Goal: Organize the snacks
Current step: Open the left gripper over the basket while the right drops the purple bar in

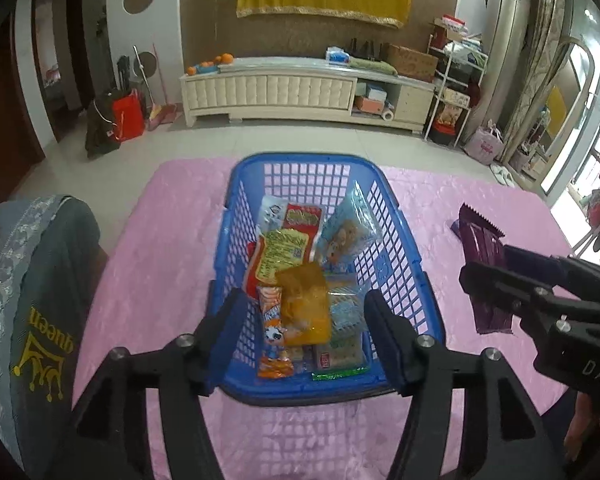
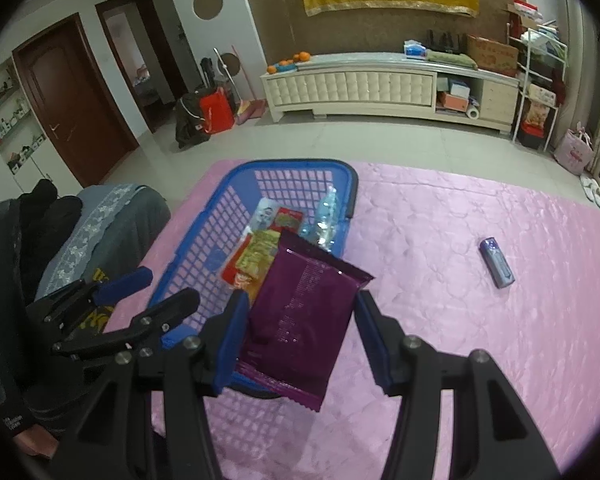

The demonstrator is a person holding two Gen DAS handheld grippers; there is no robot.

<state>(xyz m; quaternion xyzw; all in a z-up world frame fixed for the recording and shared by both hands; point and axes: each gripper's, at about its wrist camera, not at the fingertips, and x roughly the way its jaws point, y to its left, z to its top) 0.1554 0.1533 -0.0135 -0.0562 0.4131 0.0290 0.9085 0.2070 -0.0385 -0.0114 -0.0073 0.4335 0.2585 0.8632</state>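
A blue lattice basket (image 1: 236,184) stands on the pink tablecloth (image 1: 160,240) and holds several snack packets. An orange-yellow packet (image 1: 306,304) lies on top at its near end. My left gripper (image 1: 304,300) hovers over that end, open, with nothing pressed between its blue pads. My right gripper (image 2: 300,300) is shut on a purple foil packet (image 2: 300,312), held in the air by the basket's (image 2: 300,166) near right corner. From the left wrist view the purple packet (image 1: 480,240) hangs in the right gripper (image 1: 484,276), right of the basket.
A small blue-purple snack packet (image 2: 497,263) lies alone on the cloth (image 2: 480,340), far right of the basket. A chair draped with grey clothing (image 1: 40,280) stands against the table's left edge. Beyond the table are tiled floor and a long white cabinet (image 1: 300,88).
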